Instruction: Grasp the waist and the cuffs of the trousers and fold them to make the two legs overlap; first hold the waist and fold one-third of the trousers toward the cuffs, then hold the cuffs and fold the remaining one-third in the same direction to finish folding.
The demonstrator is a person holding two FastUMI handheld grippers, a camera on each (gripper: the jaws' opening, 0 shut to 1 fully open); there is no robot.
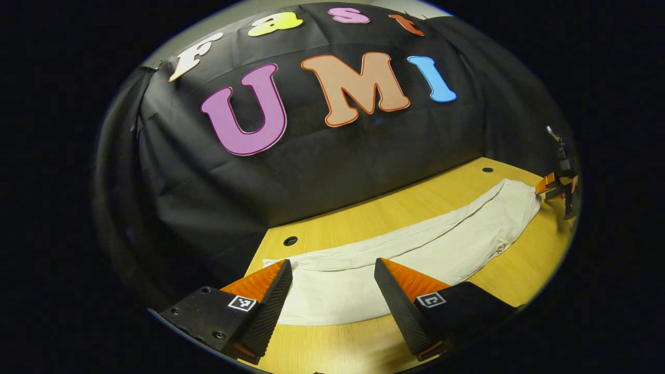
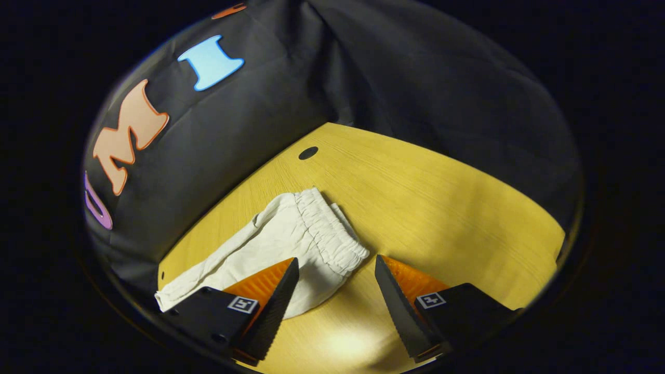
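While the trousers (image 1: pixel 415 249) lie lengthwise, legs apparently overlapped | we see both thirds unfolded | left gripper (image 1: pixel 332 283) wide open, empty, cuffs at 12 | right gripper (image 2: pixel 335 283) likewise, waist at 11.

The cream cotton trousers (image 1: pixel 415 249) are laid flat along the light wooden table (image 1: pixel 363 343), lengthwise before the black cloth wall (image 1: pixel 311 156). In the left gripper view, the cuff end is placed between the spread jaws of the left gripper (image 1: pixel 332 291), and the far end is met by the right gripper (image 1: pixel 556 187). In the right gripper view, the gathered elastic waist (image 2: pixel 332 234) is set just ahead of the parted jaws of the right gripper (image 2: pixel 336 291), with a round hole (image 2: pixel 308 152) found in the table behind it.
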